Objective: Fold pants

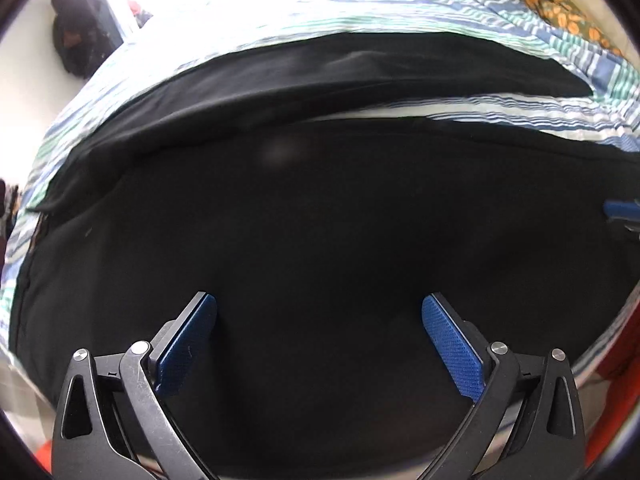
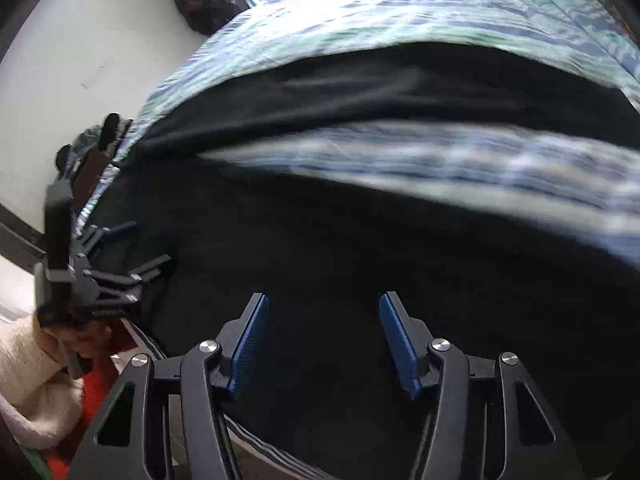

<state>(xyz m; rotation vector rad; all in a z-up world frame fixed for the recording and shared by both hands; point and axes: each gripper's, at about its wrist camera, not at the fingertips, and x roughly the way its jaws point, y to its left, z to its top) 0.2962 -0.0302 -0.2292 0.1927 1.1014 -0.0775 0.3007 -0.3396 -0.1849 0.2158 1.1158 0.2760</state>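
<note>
The black fabric pants [image 1: 320, 208] lay spread on a bed covered with a blue, green and white striped sheet [image 1: 280, 20], the two legs parted so that a strip of sheet showed between them. The left gripper [image 1: 319, 312] hung over the nearer leg with its blue pads [image 1: 452, 344] spread wide and nothing between them. The right gripper [image 2: 324, 312] hovered over the same dark cloth, its jaws partly apart and empty. The right wrist view was blurred.
</note>
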